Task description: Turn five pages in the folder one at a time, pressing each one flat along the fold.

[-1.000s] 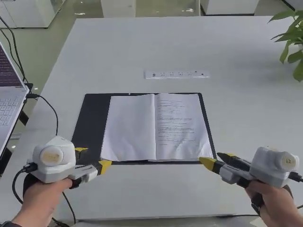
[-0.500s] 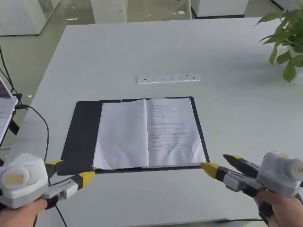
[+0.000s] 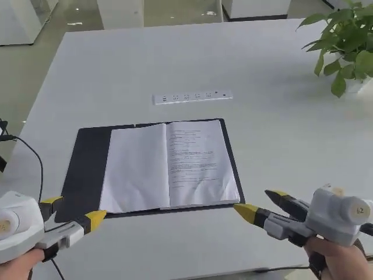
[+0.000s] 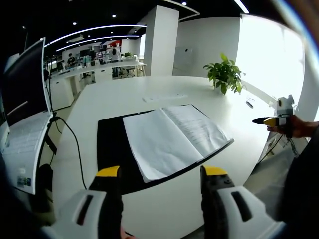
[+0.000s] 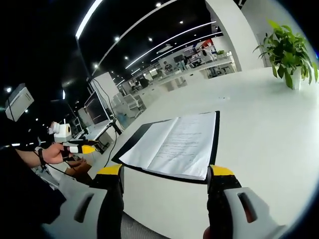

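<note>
The folder (image 3: pixel 87 169) lies open near the bench (image 3: pixel 175 64) front edge. Left hand-held gripper (image 3: pixel 74 209) and right hand-held gripper (image 3: pixel 258 202) stand wide, empty. Pinch one right-hand page (image 3: pixel 198 163) corner only, and lift slowly.

Folder (image 3: pixel 87 172): black cover, lying open and flat on the white counter (image 3: pixel 175 58), toward its near edge. Left page (image 3: pixel 135 169): blank white, lying over the left cover with a wide strip of black bare along its outer side. Right page (image 3: pixel 198 160): white with lines of small printed text. Fold (image 3: pixel 167 166) runs near to far between the two pages, which meet along it.
</note>
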### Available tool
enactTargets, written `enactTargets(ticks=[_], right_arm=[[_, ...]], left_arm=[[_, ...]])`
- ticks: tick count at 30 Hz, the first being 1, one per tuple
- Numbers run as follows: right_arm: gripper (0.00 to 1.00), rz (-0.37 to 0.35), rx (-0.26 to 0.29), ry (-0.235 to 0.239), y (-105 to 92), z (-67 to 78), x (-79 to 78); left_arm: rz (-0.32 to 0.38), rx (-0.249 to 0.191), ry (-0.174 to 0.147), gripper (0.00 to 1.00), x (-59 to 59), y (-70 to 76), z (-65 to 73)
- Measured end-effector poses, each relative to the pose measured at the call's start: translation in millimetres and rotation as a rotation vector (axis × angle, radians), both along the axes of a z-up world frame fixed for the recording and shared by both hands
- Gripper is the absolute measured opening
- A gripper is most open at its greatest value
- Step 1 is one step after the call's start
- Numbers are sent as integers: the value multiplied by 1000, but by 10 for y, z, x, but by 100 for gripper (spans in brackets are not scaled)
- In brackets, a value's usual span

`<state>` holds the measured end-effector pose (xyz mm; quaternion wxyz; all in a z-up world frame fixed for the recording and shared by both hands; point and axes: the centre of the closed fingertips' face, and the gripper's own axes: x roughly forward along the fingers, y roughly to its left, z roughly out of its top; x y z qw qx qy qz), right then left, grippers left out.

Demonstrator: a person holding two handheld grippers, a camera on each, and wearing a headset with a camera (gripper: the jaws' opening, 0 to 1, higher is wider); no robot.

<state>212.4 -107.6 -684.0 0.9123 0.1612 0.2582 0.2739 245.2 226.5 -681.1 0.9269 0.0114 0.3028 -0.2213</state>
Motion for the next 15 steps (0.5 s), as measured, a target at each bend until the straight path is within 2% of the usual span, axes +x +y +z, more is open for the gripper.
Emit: enactTargets(ticks=[3, 5, 15], right_arm=[[66, -15, 19, -7, -2, 59, -17], [65, -36, 62, -18, 9, 135, -9], [66, 17, 25, -12, -20, 109, -55]], left_arm=[[-19, 4, -2, 63, 40, -117, 17], [-30, 5, -1, 63, 56, -190, 16], [-88, 5, 3, 63, 115, -635, -8]])
